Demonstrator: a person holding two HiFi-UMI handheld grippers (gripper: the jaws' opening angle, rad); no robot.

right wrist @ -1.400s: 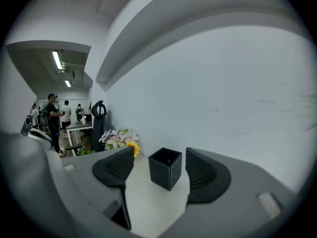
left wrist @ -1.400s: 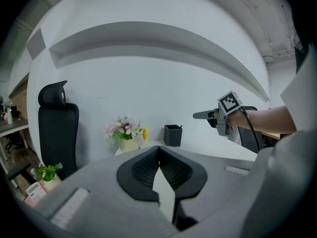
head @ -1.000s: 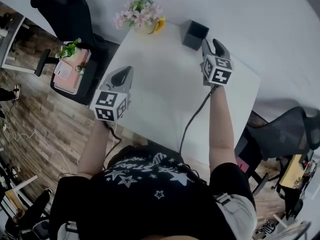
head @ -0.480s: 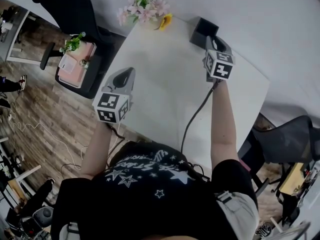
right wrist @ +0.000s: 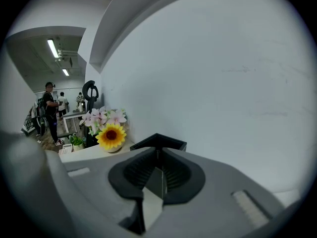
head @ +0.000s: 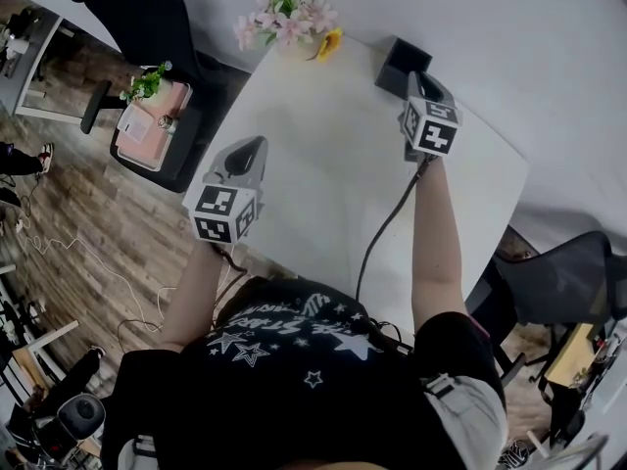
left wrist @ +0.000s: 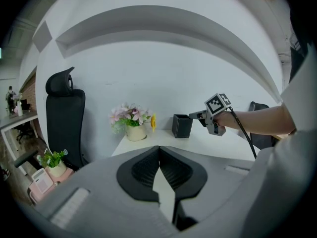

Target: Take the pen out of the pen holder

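The black square pen holder (head: 400, 59) stands at the table's far edge by the wall, also seen in the left gripper view (left wrist: 182, 126). No pen shows in any view. My right gripper (head: 415, 78) reaches over the holder's near rim (right wrist: 159, 142). Its jaws are closing, the tips (right wrist: 158, 151) nearly together, and I see nothing between them. From the side, the right gripper (left wrist: 194, 116) points at the holder's top. My left gripper (head: 253, 151) hovers over the table's left part, shut with nothing in it (left wrist: 159, 148).
A vase of pink flowers with a sunflower (head: 286, 20) stands left of the holder on the white table (head: 323, 174). A black office chair (head: 137, 13) and a small plant on a pink stool (head: 149, 86) are at the left. Another chair (head: 568, 272) is at the right.
My right gripper has moved forward and down to the pen holder, and its jaws, apart a second ago, have come together. The left gripper has hardly moved.
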